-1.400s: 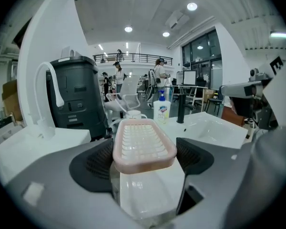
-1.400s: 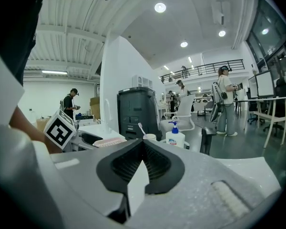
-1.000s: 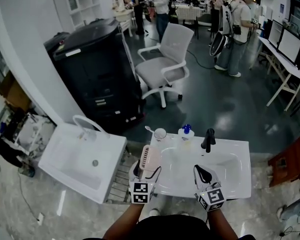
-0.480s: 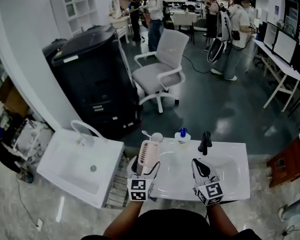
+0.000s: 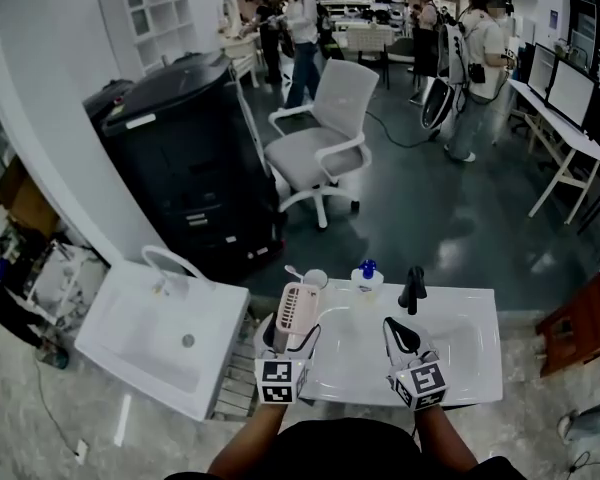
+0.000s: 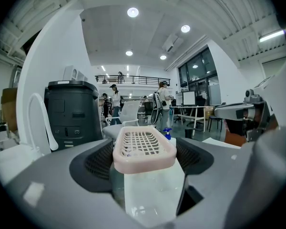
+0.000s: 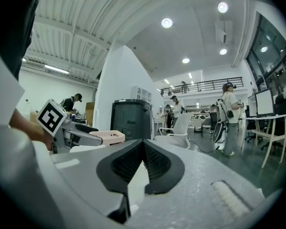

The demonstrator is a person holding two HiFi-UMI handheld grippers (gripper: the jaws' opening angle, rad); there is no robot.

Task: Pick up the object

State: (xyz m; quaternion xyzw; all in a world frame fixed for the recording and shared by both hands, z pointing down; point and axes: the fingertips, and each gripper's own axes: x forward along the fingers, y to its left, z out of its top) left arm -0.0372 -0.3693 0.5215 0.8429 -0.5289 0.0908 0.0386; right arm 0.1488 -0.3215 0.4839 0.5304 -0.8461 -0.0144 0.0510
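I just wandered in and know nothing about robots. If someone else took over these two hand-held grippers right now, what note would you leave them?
Left gripper: shut on the pink soap tray, jaws wide across it.
Right gripper: shut, empty, over the front of the white sink.
Things: the tray is held over the sink's left edge. The black tap, blue-capped bottle and cup stand at the back rim.
Done: the tray is gripped and apparently lifted.
Left: hold it steady; where it goes isn't shown.
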